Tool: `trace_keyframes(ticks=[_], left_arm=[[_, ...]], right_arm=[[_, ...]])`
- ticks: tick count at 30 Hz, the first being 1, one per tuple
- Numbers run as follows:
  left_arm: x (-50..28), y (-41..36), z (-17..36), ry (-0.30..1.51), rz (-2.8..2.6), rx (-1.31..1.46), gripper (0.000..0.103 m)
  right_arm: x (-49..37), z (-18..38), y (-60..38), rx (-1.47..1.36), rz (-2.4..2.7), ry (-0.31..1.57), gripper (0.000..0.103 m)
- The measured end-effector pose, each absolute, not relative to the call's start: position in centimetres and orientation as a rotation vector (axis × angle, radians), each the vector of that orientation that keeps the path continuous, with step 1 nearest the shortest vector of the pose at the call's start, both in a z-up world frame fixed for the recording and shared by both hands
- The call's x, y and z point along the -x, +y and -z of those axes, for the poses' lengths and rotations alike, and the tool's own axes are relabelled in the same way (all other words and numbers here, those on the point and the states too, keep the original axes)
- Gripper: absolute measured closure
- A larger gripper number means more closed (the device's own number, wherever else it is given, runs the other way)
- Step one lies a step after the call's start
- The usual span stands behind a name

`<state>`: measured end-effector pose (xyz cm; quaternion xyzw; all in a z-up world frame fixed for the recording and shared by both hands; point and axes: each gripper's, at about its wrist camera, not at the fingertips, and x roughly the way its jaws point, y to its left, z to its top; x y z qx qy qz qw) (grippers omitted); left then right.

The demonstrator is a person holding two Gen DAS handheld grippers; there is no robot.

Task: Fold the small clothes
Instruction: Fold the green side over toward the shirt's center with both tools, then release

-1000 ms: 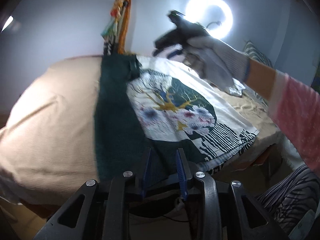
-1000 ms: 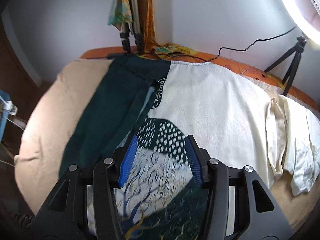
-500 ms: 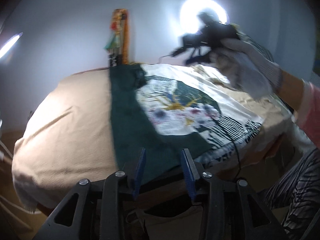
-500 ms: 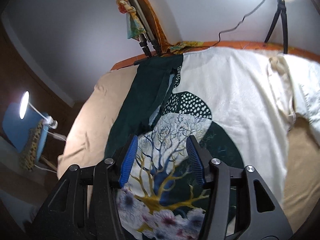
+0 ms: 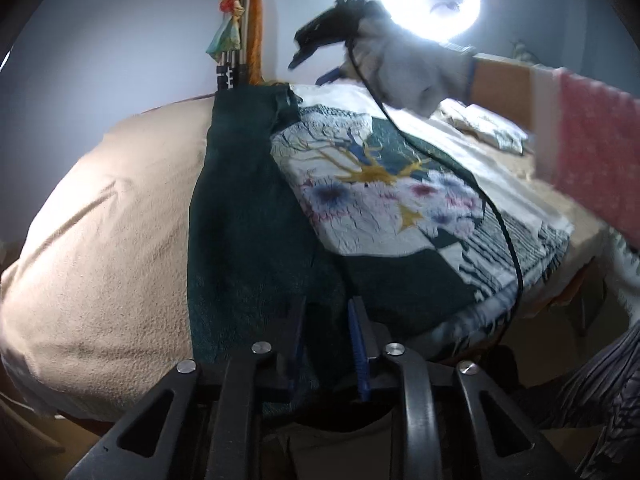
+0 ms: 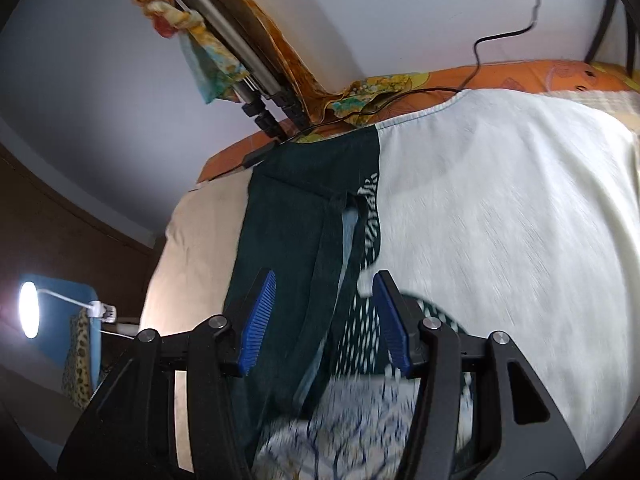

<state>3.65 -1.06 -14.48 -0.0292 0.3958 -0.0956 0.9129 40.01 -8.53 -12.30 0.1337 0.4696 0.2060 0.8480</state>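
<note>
Left wrist view: I'm looking down my left gripper [image 5: 326, 344] at the near edge of the dark green garment [image 5: 256, 216], which is lying lengthwise on the beige bed [image 5: 108, 216]. The jaws have just been closing and are standing narrow now, with the green hem lying between the blue pads; I cannot tell if they are actually pinching it. A printed cloth [image 5: 404, 200] with a tree and flowers is lying beside and partly under the green piece, its striped edge reaching the bed's right rim. The beige bed to the left of the garment is lying bare. A gloved hand [image 5: 408, 68] is holding the right gripper [image 5: 320, 52] up above the far end of the garment, blurred, with a black cable [image 5: 500, 220] trailing across the print. A ring light [image 5: 428, 0] is glaring behind it.

Right wrist view: my right gripper [image 6: 324, 308] is hovering above the green garment [image 6: 288, 240], jaws apart and nothing between the pads. The garment's far edge is lying near the orange bed rim [image 6: 520, 72], just below the tripod legs [image 6: 256, 100]. White cloth [image 6: 500, 216] is filling the right side. The beige strip is running along the garment's left edge. A lamp [image 6: 30, 308] is shining low left.
</note>
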Motion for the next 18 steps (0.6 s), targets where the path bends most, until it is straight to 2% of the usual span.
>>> trace_keyframes(ticks=[3,9,11,12,13,18], left_arm=[[-3.9,-1.1,14.5,0.811,0.199,0.068,0.102],[-4.3,-0.6,14.3,0.809,0.198,0.112,0.103],[-4.4,-0.5,14.1,0.807,0.199,0.126,0.103],[-4.4,-0.4,14.0,0.806,0.202,0.138,0.103],[-4.4,-0.4,13.8,0.804,0.205,0.144,0.103],[-4.3,-0.4,12.7,0.777,0.224,0.164,0.103]], right_arm=[[-42.6,13.7,-7.0,-0.239,-0.415,0.998,0.05],[-45.6,15.4,-5.2,-0.14,-0.379,0.984,0.051],[-45.9,15.4,-4.6,-0.1,-0.38,0.972,0.068],[-46.0,15.5,-4.4,-0.077,-0.376,0.973,0.087],[-46.0,15.4,-4.2,-0.051,-0.369,0.973,0.094],[-45.1,13.6,-3.3,0.083,-0.35,0.909,0.098]])
